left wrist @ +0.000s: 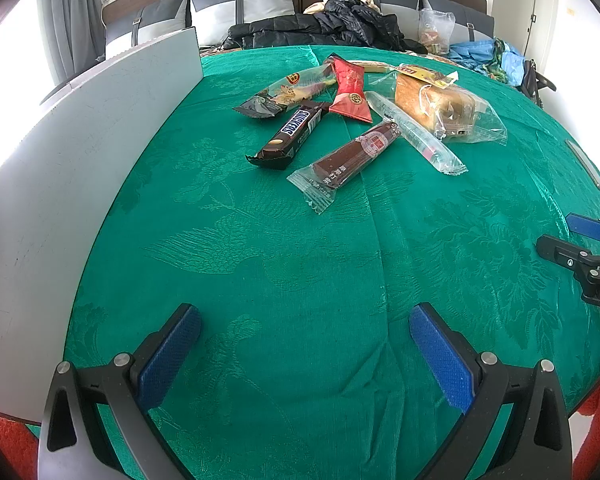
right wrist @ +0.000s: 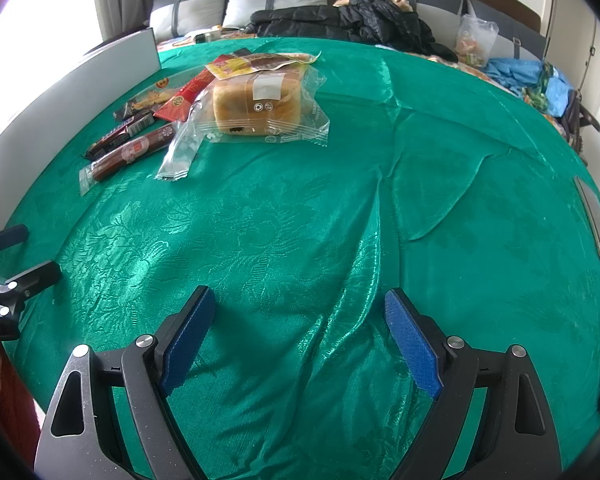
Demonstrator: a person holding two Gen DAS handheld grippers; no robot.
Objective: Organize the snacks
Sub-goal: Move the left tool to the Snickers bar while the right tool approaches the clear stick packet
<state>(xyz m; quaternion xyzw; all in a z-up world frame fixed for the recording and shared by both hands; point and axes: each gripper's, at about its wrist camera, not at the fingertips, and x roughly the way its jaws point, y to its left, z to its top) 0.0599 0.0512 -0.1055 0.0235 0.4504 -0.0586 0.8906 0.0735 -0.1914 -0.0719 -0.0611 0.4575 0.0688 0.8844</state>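
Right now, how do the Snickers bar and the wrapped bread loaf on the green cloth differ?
The Snickers bar is a slim, dark, opaque stick; the bread loaf is a thick tan block in clear plastic. The Snickers bar lies on the near left of the pile, toward the white board; the bread loaf sits on the right side. The loaf's wrapper spreads wide around it; the bar's fits tight. Both rest sealed on the green cloth, untouched by either gripper.

I read "SNICKERS" in white letters on the dark brown bar wrapper [left wrist: 296, 126]. My right gripper [left wrist: 576, 236] shows the letters "DA" at the picture's edge. My left gripper [right wrist: 16, 254] carries partly cut-off lettering ending in "AI".
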